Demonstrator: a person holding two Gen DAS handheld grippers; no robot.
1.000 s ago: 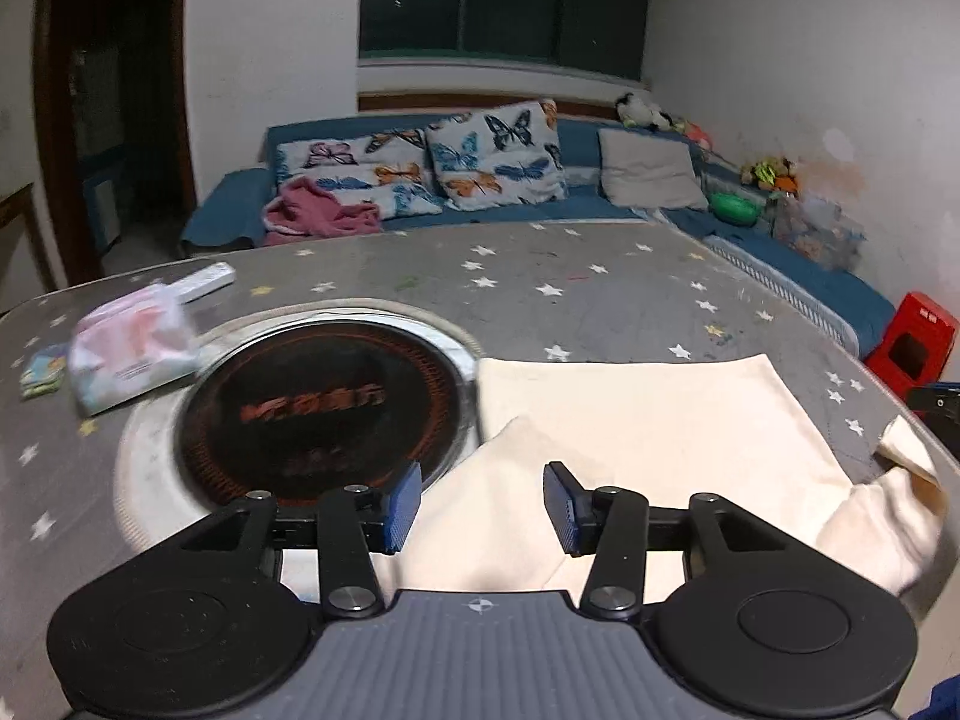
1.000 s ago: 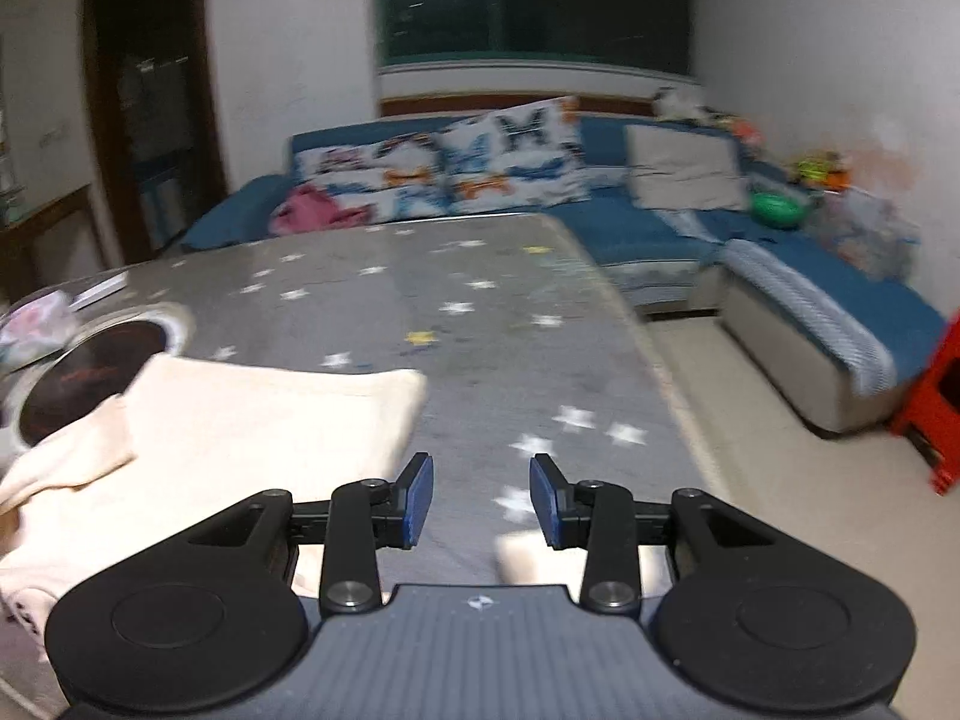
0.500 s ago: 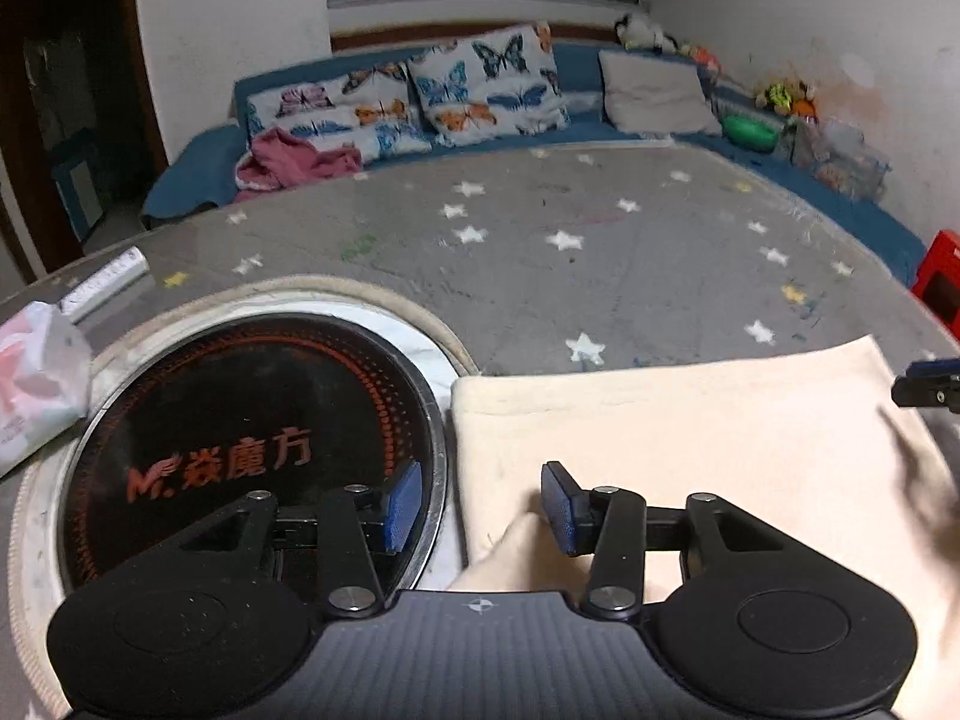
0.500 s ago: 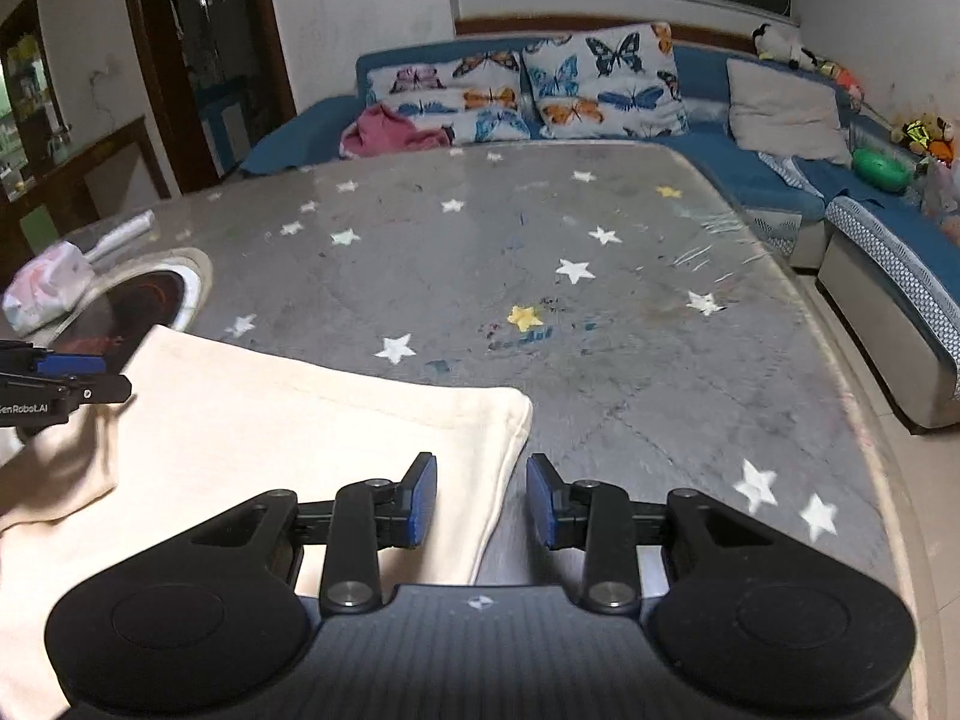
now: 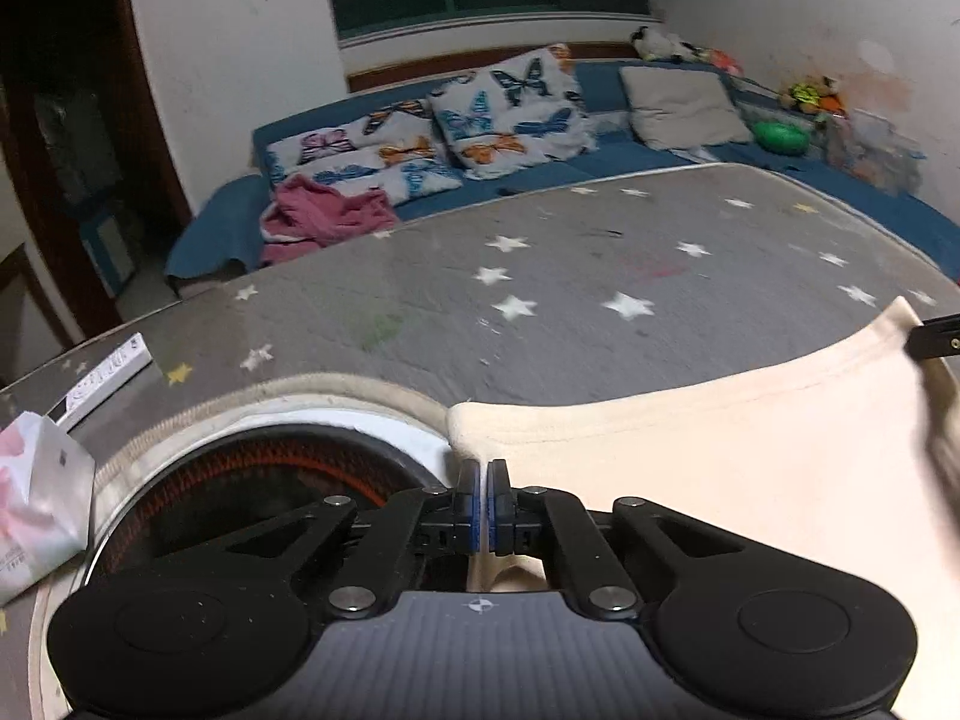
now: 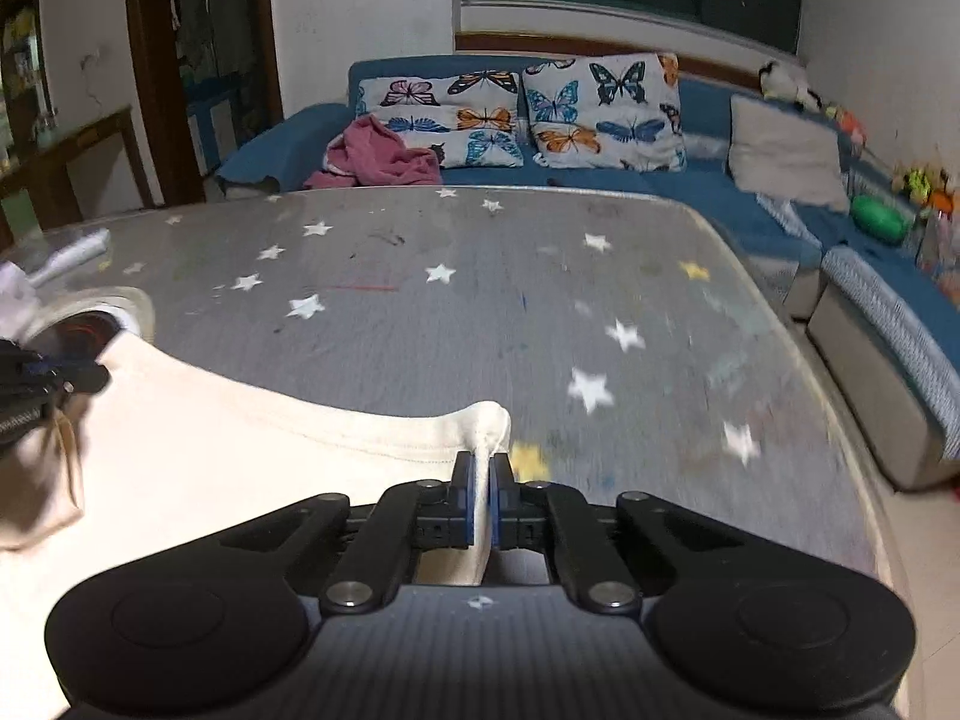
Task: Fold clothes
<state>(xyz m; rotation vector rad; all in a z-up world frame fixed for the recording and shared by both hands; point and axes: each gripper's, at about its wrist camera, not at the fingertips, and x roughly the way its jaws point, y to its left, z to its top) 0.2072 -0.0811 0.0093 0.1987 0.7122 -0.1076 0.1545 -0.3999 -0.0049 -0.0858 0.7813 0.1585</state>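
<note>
both grippers' jaws have clamped cream garment (image 5: 690, 468) corners.

Hidden, cut off and blurry bits

The right claw (image 5: 936, 339) pokes in at the picture's edge, so its tips cannot be seen. The cream cloth (image 5: 690, 450) is smeared and blurry there. The tissue pack (image 5: 36, 498) is cut off at the counter's (image 5: 540, 300) near left edge, and its print is too small to read.
</note>
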